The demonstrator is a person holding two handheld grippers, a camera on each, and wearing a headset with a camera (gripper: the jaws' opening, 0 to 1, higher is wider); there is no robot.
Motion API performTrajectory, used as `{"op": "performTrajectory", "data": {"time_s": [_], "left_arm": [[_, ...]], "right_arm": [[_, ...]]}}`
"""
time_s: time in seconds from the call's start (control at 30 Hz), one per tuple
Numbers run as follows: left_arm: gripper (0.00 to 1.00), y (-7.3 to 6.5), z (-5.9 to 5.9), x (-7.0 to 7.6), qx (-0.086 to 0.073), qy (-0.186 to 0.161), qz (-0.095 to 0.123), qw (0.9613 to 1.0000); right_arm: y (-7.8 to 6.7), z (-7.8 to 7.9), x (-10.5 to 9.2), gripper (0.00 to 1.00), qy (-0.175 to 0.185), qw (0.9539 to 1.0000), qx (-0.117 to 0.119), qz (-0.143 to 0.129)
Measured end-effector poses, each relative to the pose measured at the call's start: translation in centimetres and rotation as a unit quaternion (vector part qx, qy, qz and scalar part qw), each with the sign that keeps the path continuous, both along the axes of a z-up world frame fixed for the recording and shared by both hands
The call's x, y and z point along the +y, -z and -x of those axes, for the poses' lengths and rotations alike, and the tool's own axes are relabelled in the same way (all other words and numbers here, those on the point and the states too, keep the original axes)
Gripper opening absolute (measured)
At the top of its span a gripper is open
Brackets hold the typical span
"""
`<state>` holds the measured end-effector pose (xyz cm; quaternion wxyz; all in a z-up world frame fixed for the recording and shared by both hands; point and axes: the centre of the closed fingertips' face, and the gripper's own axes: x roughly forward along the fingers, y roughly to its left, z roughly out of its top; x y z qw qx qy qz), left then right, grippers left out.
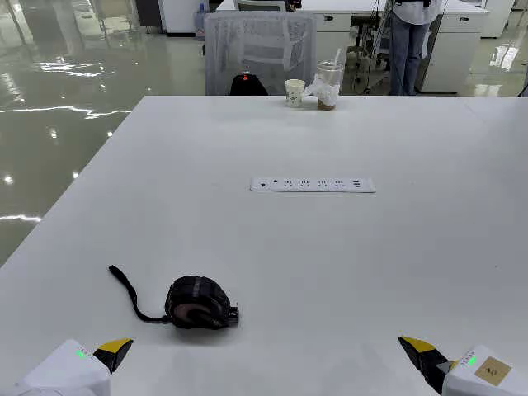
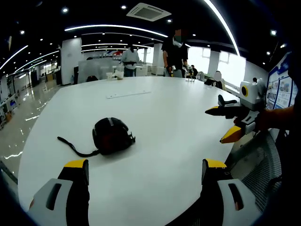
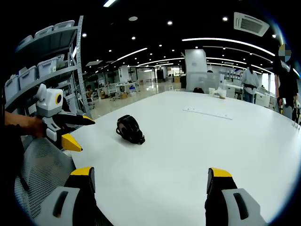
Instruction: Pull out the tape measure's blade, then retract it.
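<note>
The tape measure (image 1: 200, 302) lies on the white bench (image 1: 371, 264), lower left of centre in the head view, with its blade retracted (its black wrist strap (image 1: 125, 289) trails toward the left edge). The left tool (image 2: 146, 165) and the right tool (image 3: 153, 173) hover at the bottom corners of that view. Both have jaws apart, grip nothing, and are well apart from the tape measure.

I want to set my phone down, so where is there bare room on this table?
Widest: the table's right side, between the power strip and the near edge, right of the tape measure. Also bare: the band between the strip and the cups at the far edge, and left of the strap. Crowded only around the cups.
</note>
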<state>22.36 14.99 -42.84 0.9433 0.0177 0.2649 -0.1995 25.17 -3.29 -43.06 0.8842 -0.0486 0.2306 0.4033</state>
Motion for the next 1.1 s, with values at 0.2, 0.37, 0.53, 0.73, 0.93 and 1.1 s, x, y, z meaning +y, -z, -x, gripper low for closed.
{"op": "performTrajectory", "data": {"time_s": [0.2,0.37,0.53,0.73,0.93,1.1], "left_arm": [[0.96,-0.07,0.03,0.28,-0.001,-0.003,0.006,1.0000],[0.97,-0.32,0.01,0.26,-0.005,-0.004,0.010,0.9999],[0.95,-0.38,-0.08,0.22,-0.004,-0.004,0.016,0.9999],[0.94,-0.40,-0.02,0.13,-0.003,0.002,0.013,0.9999],[0.94,-0.48,-0.10,0.27,-0.006,0.001,0.012,0.9999],[0.96,-0.45,-0.12,0.21,-0.006,0.003,0.016,0.9999]], "right_arm": [[0.00,0.03,-0.01,0.99,0.000,1.0000,0.000,0.000],[0.01,0.05,-0.05,0.99,0.000,1.0000,0.001,0.001],[0.04,0.03,-0.15,0.99,0.002,1.0000,0.002,0.001],[-0.05,0.08,-0.19,0.99,0.002,1.0000,0.002,0.001],[-0.09,0.10,-0.24,0.99,0.002,1.0000,0.001,0.002],[-0.15,0.14,-0.33,0.99,0.003,1.0000,0.002,0.001]]}}
